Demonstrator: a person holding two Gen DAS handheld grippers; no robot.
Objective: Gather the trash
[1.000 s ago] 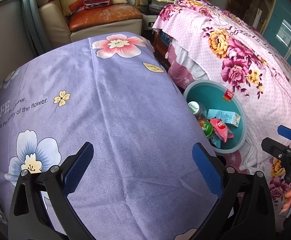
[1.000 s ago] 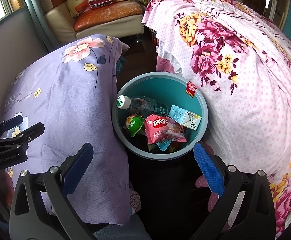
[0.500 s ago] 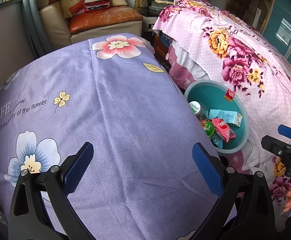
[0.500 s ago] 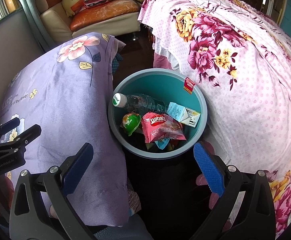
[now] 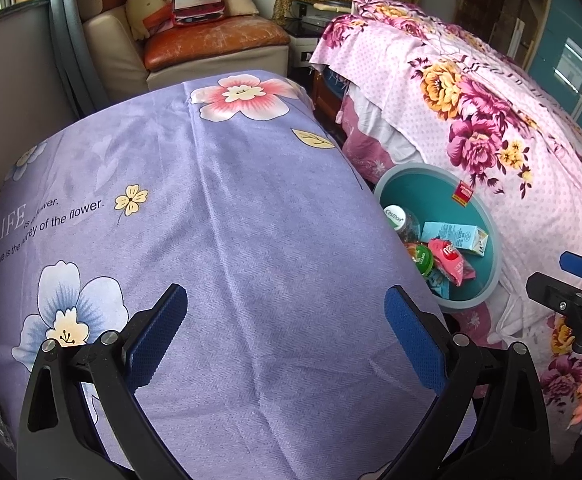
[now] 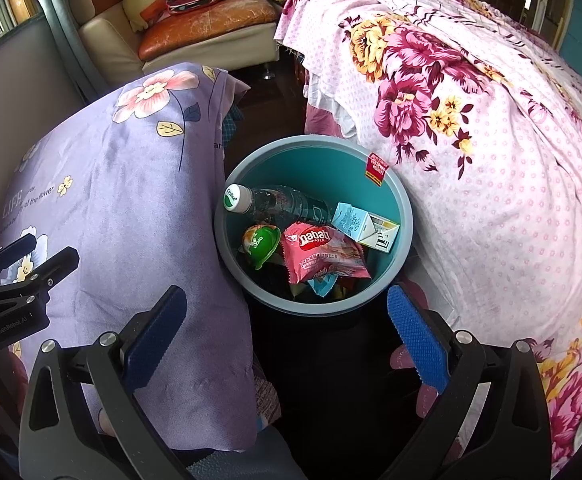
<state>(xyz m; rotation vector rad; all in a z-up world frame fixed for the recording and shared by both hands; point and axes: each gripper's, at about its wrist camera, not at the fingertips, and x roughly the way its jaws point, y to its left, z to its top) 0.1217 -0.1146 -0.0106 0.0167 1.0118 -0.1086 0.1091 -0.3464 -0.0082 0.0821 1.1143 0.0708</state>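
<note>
Below, between two cloth-draped surfaces, a teal bin (image 6: 405,216) on the floor holds the trash: a clear bottle (image 6: 275,202), a pink wafer wrapper (image 6: 323,254), a small carton (image 6: 365,226). Both the left gripper (image 5: 287,330) and the right gripper (image 6: 287,330) hover spread wide, holding nothing. The wrapper looks light and crinkly, best pinched at an edge; the bottle seems slick, so its neck would be the place.

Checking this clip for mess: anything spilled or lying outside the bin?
Nothing stands out. The bottle, pink wafer pack and carton all lie inside the teal bin; no trash shows on the purple cloth.
</note>
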